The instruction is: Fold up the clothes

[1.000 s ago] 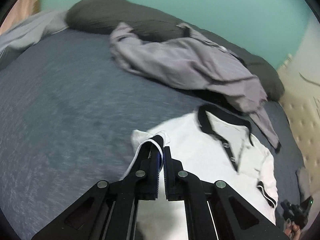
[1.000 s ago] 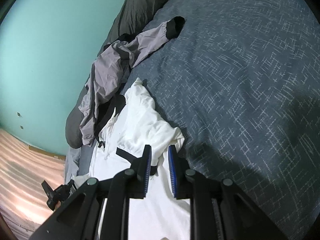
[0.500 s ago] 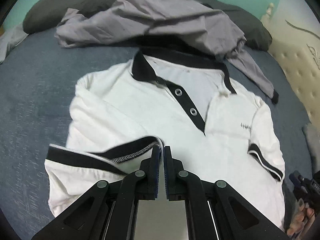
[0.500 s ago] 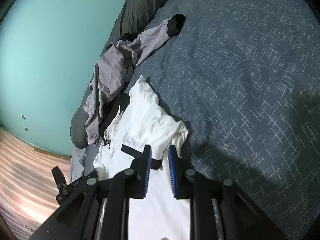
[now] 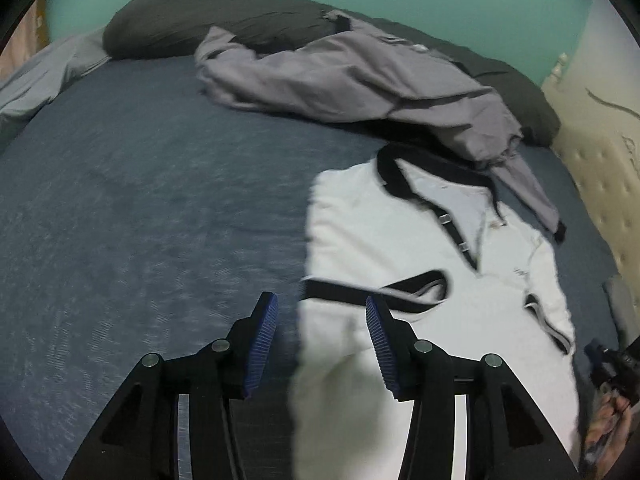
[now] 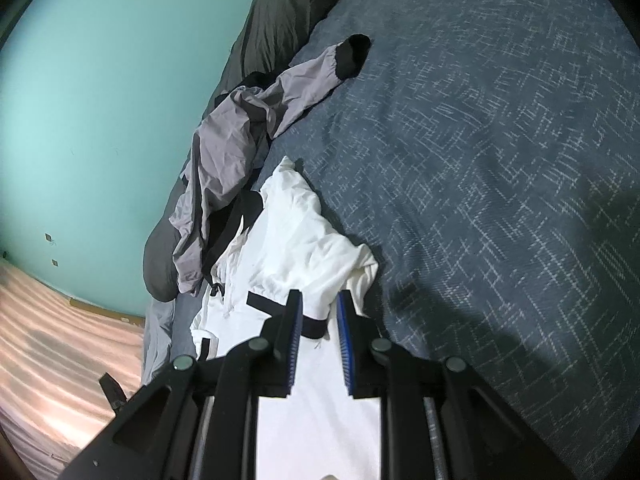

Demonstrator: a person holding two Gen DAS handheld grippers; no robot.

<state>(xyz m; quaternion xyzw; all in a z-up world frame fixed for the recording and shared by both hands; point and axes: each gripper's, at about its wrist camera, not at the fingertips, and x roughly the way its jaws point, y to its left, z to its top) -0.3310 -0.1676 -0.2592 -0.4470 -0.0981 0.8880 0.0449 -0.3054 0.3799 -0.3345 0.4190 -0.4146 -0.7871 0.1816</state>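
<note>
Opening over the white polo shirt (image 5: 400, 240) on the bed (image 5: 140, 200), the left gripper (image 5: 322, 316) held nothing; right gripper (image 6: 318, 312) stood slightly apart around the sleeve cuff (image 6: 312, 326), untouched; best flatten the fold next.

soft white cloth polo shirt (image 5: 384, 232), thin creased grey cloth jacket (image 5: 344, 84), matt woven blue bedcover (image 5: 140, 184)

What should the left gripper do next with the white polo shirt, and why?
Probably back the left gripper clear and regrasp lower on the white polo shirt. Its jaws are opening with nothing pinched, and the black-trimmed sleeve already lies folded across the chest. The right gripper straddles the other sleeve's cuff, which looks unfolded.
</note>
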